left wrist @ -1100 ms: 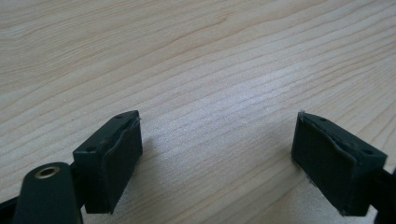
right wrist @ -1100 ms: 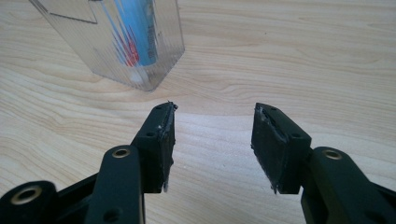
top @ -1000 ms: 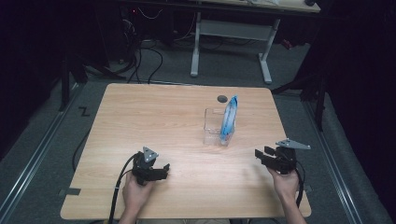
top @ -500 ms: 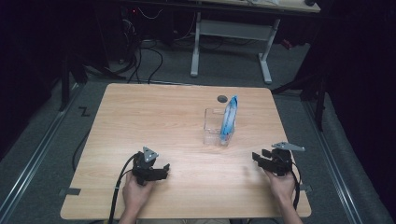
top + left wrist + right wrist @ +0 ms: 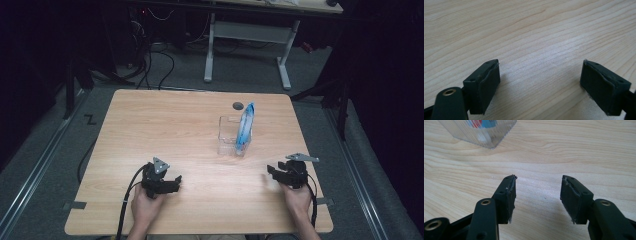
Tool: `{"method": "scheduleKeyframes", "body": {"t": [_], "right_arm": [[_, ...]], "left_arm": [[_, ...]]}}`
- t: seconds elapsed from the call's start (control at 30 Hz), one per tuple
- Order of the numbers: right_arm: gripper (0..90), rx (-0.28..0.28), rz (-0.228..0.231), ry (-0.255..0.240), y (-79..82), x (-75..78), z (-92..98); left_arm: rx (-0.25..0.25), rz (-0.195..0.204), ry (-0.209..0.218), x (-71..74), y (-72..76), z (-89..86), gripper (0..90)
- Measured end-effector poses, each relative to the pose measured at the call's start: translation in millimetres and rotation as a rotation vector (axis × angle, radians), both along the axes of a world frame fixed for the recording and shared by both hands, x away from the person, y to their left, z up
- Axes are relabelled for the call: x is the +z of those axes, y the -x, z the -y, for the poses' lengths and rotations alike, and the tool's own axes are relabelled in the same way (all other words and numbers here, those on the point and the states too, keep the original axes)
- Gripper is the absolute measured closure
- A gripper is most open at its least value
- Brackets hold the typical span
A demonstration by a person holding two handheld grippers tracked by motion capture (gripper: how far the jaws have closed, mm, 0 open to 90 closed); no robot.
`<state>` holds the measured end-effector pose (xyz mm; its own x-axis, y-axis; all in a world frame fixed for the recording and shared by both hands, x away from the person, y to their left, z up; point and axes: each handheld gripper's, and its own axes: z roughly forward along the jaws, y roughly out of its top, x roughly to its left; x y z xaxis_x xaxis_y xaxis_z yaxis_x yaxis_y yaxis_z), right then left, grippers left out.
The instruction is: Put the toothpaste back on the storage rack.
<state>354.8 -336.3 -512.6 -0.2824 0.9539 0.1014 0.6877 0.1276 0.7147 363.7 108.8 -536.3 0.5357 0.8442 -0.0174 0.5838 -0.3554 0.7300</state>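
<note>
The left claw (image 5: 172, 182) rests low at the near left of the table (image 5: 165, 125). In the left gripper view its jaws stand wide apart with only bare wood between them, holding and touching nothing. It lies well away from the work, so it looks like the idle hand for now.

At mid table, toward the right, stands a clear box (image 5: 229, 136) with a blue tube (image 5: 245, 127) propped in it. The tube stands nearly upright, its long axis leaning a little, its top well above the rim of the box and its foot at the box's right side. A small dark disc (image 5: 238, 105) lies on the wood just beyond the box.

The right claw (image 5: 272, 172) sits at the near right of the table, and its jaws have just been opening. In the right gripper view they stand well apart with nothing between them, the pads (image 5: 510, 197) clear of everything. A corner of the box (image 5: 486, 135) shows ahead and to the left of the jaws, near but apart, with the tube's lower end (image 5: 482, 125) seen through the wall.

So the tube lies forward and leftward of the right claw, which is plainly the nearer one. Reaching it would likely mean going up and in toward the free upper part of the tube.
</note>
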Motion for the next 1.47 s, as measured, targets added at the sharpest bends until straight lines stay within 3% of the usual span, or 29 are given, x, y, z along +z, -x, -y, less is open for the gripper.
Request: {"method": "scheduleKeyframes", "body": {"t": [0.57,0.8,0.9,0.97,1.47], "right_arm": [[45.7,0.016,-0.011,0.063,-5.2,-10.0,-11.9],[43.9,0.025,0.008,0.085,-6.7,-13.2,-17.9],[41.9,0.036,0.03,0.118,-6.5,-15.3,-21.6],[39.8,0.041,0.051,0.109,-6.4,-17.8,-22.5],[37.6,0.03,0.049,0.109,-4.6,-18.1,-24.4]], "left_arm": [[0.0,0.0,0.0,0.0,0.0,0.0,16.8],[0.0,0.0,0.0,0.0,0.0,0.0,16.7],[0.0,0.0,0.0,0.0,0.0,0.0,16.7],[0.0,0.0,0.0,0.0,0.1,-0.1,16.8],[0.001,0.0,0.0,0.0,0.4,-0.4,16.7]]}}
